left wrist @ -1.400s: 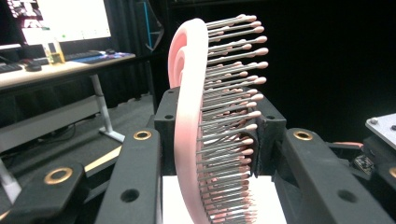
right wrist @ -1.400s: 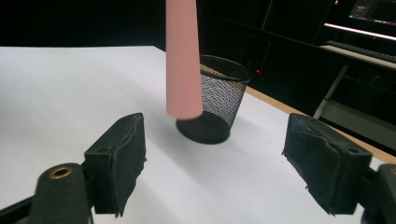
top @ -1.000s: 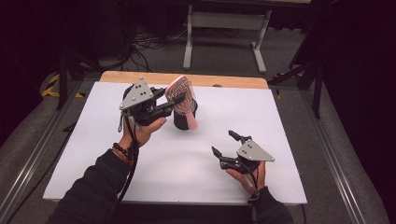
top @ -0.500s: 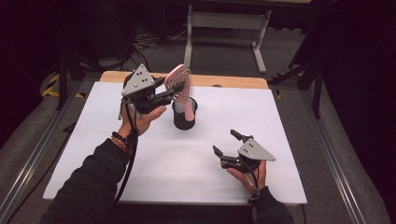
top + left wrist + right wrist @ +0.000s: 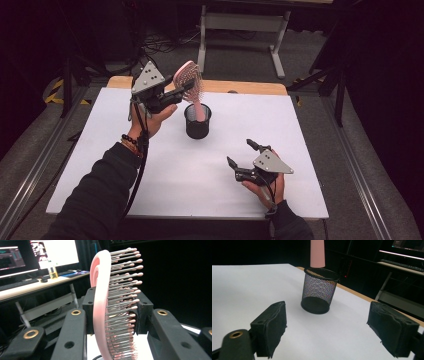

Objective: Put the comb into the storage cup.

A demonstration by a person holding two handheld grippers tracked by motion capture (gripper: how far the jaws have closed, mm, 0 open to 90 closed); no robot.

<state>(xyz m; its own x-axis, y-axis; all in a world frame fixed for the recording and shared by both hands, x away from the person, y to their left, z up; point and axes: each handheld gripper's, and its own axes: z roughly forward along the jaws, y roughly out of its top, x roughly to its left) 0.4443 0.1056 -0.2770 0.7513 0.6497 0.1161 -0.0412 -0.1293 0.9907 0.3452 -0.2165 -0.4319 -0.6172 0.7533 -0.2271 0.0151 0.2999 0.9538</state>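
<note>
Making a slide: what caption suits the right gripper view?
Open right tool faces a black mesh cup; pink hairbrush handle hangs at its rim.

Left gripper (image 5: 186, 89) raised at far left, jaws clamped; right gripper (image 5: 244, 159) low near right, jaws spread wide.

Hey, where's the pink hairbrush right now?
In the high view, the pink hairbrush is held by its head in the left gripper, handle tip just above the black mesh cup at the table's far centre.
</note>
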